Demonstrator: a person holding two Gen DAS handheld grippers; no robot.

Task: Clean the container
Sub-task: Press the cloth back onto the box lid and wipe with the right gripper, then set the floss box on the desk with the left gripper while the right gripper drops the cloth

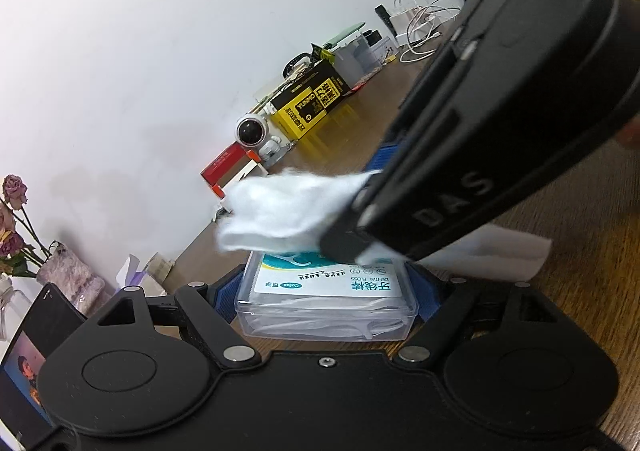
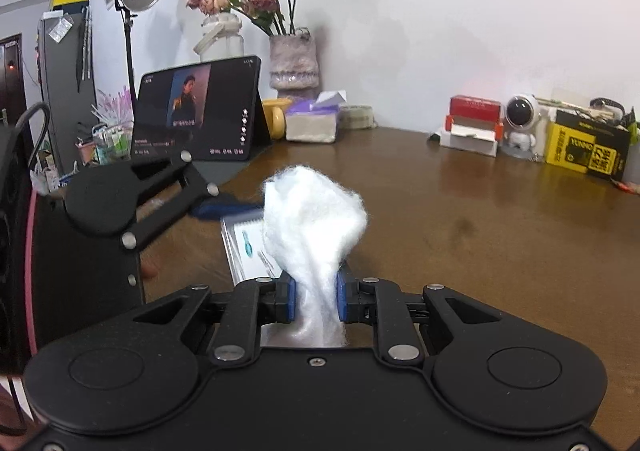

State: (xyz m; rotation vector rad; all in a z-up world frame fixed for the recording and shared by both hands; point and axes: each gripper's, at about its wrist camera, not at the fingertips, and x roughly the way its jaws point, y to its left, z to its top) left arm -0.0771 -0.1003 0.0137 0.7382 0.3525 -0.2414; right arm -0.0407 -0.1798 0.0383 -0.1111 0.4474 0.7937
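Observation:
A clear plastic dental floss box (image 1: 326, 303) with a white and blue label lies on the wooden table, and my left gripper (image 1: 326, 297) is shut on its sides with blue pads. From the upper right my right gripper (image 1: 360, 203) reaches in, shut on a white cotton wad (image 1: 288, 207) that rests over the far edge of the lid. In the right wrist view the wad (image 2: 316, 227) rises between the blue pads of my right gripper (image 2: 316, 295). It hides much of the box (image 2: 248, 247). A blue fingertip (image 2: 216, 209) of the left gripper shows beside the box.
A tablet (image 2: 196, 111) with its screen on, a tissue box (image 2: 312, 123) and a vase of dried roses (image 2: 294, 59) stand at the back left. An astronaut figure (image 2: 520, 123), a red and white box (image 2: 474, 119) and a yellow-black box (image 2: 584, 147) line the wall. White paper (image 1: 500, 255) lies beside the box.

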